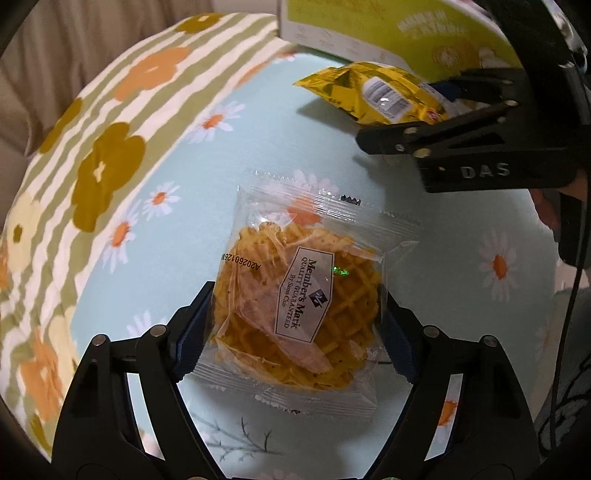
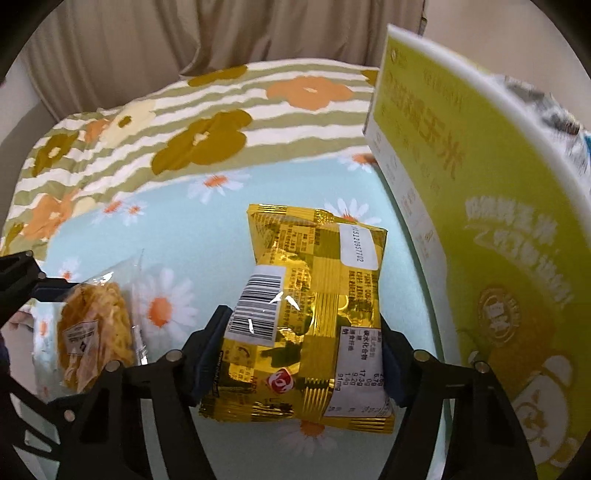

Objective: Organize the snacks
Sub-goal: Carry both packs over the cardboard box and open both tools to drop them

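Observation:
My left gripper (image 1: 295,317) is shut on a clear packet of lattice crisps (image 1: 295,295) and holds it above the light blue daisy bedsheet (image 1: 207,177). My right gripper (image 2: 301,354) is shut on a gold foil snack packet (image 2: 314,314), with the barcode side up. In the left wrist view the right gripper (image 1: 443,114) shows at the upper right with the gold packet (image 1: 373,92). In the right wrist view the crisp packet (image 2: 96,332) shows at the lower left, held by the left gripper's fingers (image 2: 48,284).
A white box with a green printed side (image 2: 461,206) stands on the bed to the right, close to the gold packet; it also shows in the left wrist view (image 1: 369,29). A striped flower-print quilt (image 2: 207,122) lies at the back. Beige curtains (image 2: 184,37) hang behind.

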Action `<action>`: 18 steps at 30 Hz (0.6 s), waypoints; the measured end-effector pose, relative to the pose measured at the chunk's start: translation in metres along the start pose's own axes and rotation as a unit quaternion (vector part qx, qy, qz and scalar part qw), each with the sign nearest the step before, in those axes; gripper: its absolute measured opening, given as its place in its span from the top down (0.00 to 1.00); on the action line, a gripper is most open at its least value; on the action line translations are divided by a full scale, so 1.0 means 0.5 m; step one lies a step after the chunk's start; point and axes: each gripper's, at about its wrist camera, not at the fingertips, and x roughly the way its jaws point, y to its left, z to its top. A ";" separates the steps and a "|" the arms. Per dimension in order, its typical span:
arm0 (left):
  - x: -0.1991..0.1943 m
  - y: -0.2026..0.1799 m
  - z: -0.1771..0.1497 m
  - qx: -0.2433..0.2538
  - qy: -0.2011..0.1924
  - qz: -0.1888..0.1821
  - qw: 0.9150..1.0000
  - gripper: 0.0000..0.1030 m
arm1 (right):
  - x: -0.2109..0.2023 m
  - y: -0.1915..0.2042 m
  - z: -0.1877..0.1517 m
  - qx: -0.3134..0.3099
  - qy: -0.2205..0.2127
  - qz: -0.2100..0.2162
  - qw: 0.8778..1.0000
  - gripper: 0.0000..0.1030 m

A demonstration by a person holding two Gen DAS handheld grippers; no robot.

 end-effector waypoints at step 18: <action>-0.282 -0.014 0.182 -0.119 -0.109 0.071 0.984 0.23 | -0.362 -0.138 0.104 -0.041 -0.121 0.120 0.985 0.35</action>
